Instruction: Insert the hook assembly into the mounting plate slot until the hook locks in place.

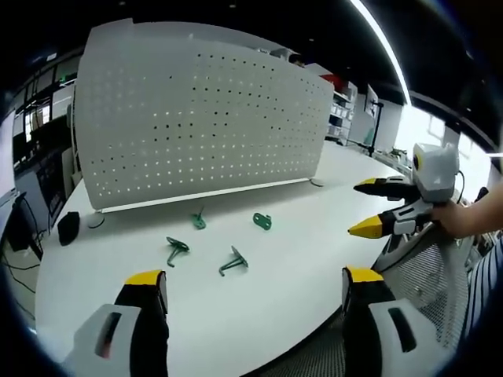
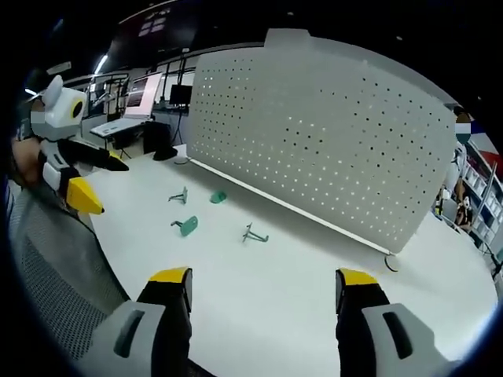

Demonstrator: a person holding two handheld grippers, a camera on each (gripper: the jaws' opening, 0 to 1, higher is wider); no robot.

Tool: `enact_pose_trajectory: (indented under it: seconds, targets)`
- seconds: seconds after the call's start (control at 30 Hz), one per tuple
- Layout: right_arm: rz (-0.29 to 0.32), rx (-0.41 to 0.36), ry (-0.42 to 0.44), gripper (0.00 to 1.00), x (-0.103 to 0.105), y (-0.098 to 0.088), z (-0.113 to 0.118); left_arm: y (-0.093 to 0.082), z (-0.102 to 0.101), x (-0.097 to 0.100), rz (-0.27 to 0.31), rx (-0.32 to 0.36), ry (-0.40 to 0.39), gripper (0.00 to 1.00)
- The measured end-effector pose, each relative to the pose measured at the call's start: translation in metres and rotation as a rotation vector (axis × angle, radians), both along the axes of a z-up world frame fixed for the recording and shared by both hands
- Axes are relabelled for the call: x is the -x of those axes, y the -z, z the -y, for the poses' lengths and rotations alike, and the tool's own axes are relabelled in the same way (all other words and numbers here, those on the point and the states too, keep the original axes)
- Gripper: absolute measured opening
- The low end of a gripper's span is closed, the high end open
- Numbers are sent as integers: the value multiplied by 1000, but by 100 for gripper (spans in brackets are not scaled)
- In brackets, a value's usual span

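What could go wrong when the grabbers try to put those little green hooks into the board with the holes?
The four green hooks are small and lie flat on the white table, so open jaws could push one sliding instead of pinching it. The pegboard stands upright on its edge; a firm push might shift or tip it. The right gripper and left gripper could bump near the hooks.

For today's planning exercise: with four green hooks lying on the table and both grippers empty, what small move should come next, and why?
Probably lower the left gripper, fingers open, toward the nearest green hook; it lies loose on the table, short of the pegboard.
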State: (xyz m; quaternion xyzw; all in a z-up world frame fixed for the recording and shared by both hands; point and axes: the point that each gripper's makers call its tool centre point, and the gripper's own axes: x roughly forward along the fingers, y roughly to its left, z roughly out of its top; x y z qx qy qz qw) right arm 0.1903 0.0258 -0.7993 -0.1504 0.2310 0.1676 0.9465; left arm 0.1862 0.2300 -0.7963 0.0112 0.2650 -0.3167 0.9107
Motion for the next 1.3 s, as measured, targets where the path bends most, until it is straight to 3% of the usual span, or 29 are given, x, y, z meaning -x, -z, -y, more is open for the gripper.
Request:
enact_pose_trajectory:
  seconds: [0.37, 0.43, 0.5, 0.6, 0.73, 0.93, 1.3]
  targets:
    - [-23, -8, 3, 69, 0, 4, 1, 2, -1, -1, -14, -5, 1, 94]
    - [-55, 11, -9, 68, 1, 10, 0, 3, -2, -1, -21, -6, 0, 94]
    - [-80, -3, -13, 66, 2, 13, -2, -3, -1, -3, -7, 33, -14, 95]
    - [-88, -33, -16, 61, -1, 9, -5, 1, -2, -2, -21, 20, -16, 95]
    - [-100, -104, -15, 60, -18, 3, -17, 2, -3, -2, -25, 14, -16, 95]
    - [-106, -123, -58, 53, -47, -2, -38, 3, -4, -4, -34, 15, -23, 95]
    - [-151, -171, -110, 42, -92, 7, -74, 2, -6, -8, -37, 26, -35, 95]
